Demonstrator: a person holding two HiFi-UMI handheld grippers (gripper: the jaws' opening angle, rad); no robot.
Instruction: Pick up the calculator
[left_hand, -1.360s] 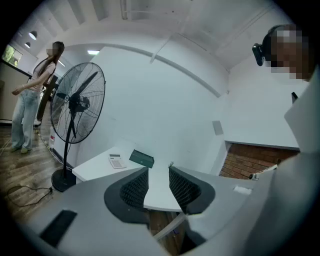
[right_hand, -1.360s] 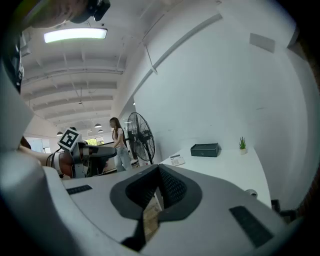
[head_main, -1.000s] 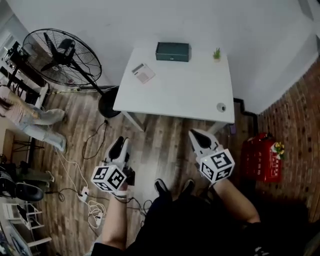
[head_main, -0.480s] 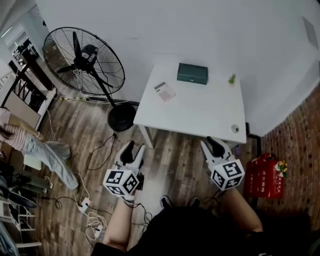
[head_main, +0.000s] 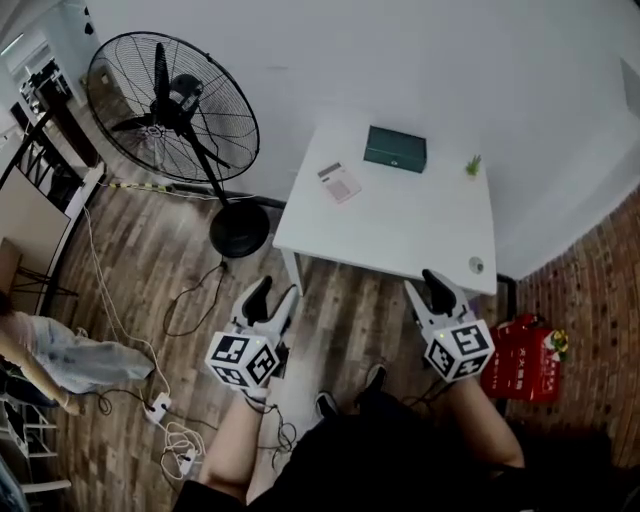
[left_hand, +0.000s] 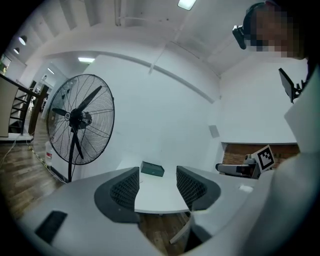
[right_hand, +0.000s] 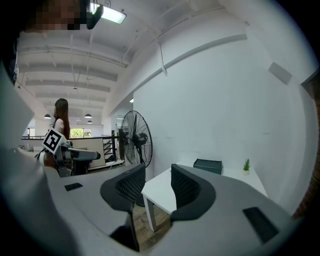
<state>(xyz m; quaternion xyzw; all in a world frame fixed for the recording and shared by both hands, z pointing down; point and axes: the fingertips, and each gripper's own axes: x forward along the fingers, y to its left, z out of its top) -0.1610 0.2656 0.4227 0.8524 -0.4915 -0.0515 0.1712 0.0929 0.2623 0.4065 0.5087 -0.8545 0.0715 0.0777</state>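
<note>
The calculator (head_main: 339, 182), pale with a dark screen end, lies near the left edge of the white table (head_main: 400, 230) in the head view. My left gripper (head_main: 272, 297) is held over the wooden floor just short of the table's near left corner, open and empty (left_hand: 157, 185). My right gripper (head_main: 428, 290) hovers by the near right edge. Its jaws have just been opening and now stand open (right_hand: 157, 185) with nothing between them. Neither gripper view shows the calculator; both look across the table (left_hand: 160, 196) (right_hand: 162, 189).
A dark green box (head_main: 395, 148) and a tiny potted plant (head_main: 473, 165) sit at the table's back edge, and a small round object (head_main: 476, 265) sits at its near right corner. A large standing fan (head_main: 170, 95) is to the left. Cables (head_main: 180, 300) cross the floor. A red container (head_main: 525, 355) stands at the right.
Both grippers and the head camera have come closer to the table, which now looks nearer to the jaw tips. The right jaws have parted. A person at the far left has shifted.
</note>
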